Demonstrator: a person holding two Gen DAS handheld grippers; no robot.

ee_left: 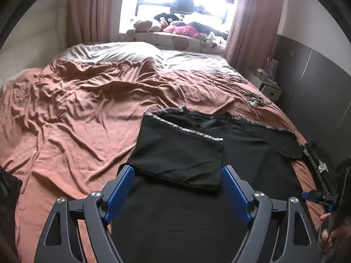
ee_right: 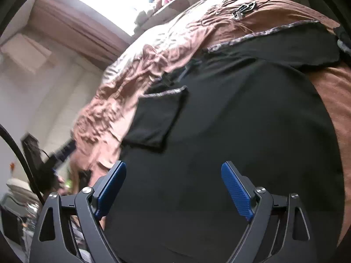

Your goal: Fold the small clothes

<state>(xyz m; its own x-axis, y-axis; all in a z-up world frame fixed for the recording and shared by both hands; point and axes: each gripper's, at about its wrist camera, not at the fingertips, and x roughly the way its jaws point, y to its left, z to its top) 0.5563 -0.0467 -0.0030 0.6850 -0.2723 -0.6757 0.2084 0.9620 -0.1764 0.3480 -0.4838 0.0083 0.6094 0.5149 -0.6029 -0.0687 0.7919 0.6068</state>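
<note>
A black T-shirt (ee_left: 245, 153) with patterned sleeve trim lies flat on the rust-coloured bedspread (ee_left: 76, 109), its left sleeve folded over onto the body (ee_left: 179, 153). My left gripper (ee_left: 177, 171) hovers open above the shirt's lower part, nothing between its blue pads. In the right wrist view the same shirt (ee_right: 241, 120) fills the middle, the folded sleeve (ee_right: 158, 118) on its left side. My right gripper (ee_right: 173, 166) is open above the shirt's body and holds nothing. The other gripper (ee_left: 316, 197) and a hand show at the left wrist view's right edge.
Cables and small gadgets (ee_left: 254, 100) lie on the bed beyond the shirt. Another dark garment (ee_left: 320, 162) sits at the bed's right edge. Plush toys (ee_left: 175, 26) line the windowsill. A nightstand (ee_left: 269, 87) stands by the right wall.
</note>
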